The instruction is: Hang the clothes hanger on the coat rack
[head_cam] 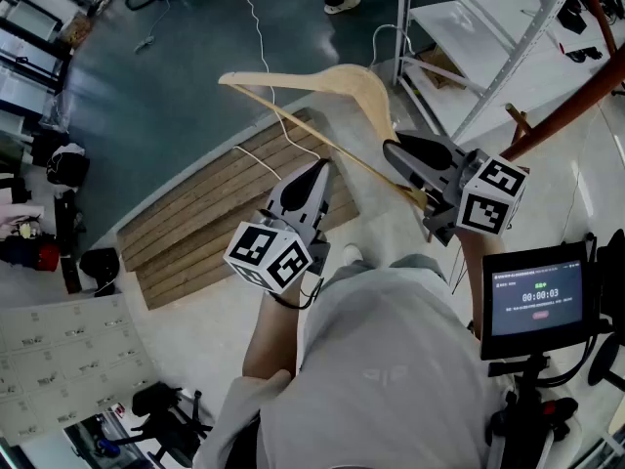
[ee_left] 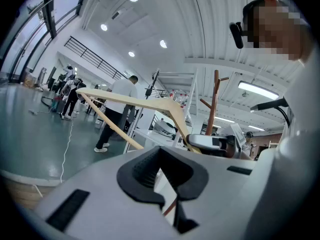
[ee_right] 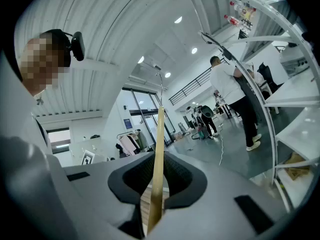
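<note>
A pale wooden clothes hanger [head_cam: 342, 81] is held up in the air, and my right gripper [head_cam: 395, 154] is shut on one end of it. In the right gripper view the hanger [ee_right: 159, 149] runs edge-on between the jaws of the right gripper [ee_right: 157, 176], its metal hook at the top. My left gripper [head_cam: 320, 169] is shut and empty, just below the hanger's lower bar and apart from it. From the left gripper [ee_left: 162, 169] the hanger [ee_left: 145, 103] shows ahead. The brown wooden coat rack [head_cam: 566, 115] stands to the right, its pole and pegs [ee_left: 214, 104] beyond the hanger.
White metal shelving [head_cam: 488, 27] stands at the upper right beside the rack. Wooden planks [head_cam: 225, 213] lie on the floor below the grippers. A screen showing a timer [head_cam: 535, 301] sits on a stand at the right. A white cable [head_cam: 259, 37] crosses the floor. A person [ee_left: 117, 114] walks farther off.
</note>
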Tool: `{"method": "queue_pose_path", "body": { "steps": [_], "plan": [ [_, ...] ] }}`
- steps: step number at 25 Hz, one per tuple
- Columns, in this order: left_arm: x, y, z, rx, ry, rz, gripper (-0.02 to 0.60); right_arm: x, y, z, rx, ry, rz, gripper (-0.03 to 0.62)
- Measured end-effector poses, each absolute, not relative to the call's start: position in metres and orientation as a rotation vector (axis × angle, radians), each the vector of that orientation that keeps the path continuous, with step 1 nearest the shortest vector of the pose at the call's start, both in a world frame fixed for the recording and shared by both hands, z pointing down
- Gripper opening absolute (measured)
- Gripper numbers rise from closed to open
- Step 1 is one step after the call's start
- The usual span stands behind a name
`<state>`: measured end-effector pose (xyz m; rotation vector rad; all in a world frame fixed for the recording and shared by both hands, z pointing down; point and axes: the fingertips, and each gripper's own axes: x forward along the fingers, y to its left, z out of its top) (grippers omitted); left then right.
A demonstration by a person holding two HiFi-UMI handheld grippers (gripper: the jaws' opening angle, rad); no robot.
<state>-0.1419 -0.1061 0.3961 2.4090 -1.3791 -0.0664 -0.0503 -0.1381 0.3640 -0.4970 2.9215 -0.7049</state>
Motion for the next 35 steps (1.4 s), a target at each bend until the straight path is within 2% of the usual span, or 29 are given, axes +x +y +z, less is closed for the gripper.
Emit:
{"method": "queue_pose_path", "body": {
  "steps": [9,23,35],
  "plan": [
    [-0.107,-0.147,0.371,2.507,-1.299,-0.093,0.005,-0.033,-0.164,0.339,-0.643,2.867,-0.654,0.063],
    [0.007,-0.237,0.239,2.918,-0.955,-0.170,0.005,0.070,-0.231,0.224,-1.243,2.529,-0.429,0.063],
    [0.106,-0.267,0.239,3.000,-0.594,-0.116,0.005,0.150,-0.255,0.232,-1.570,2.275,-0.446,0.064]
  ]
}}
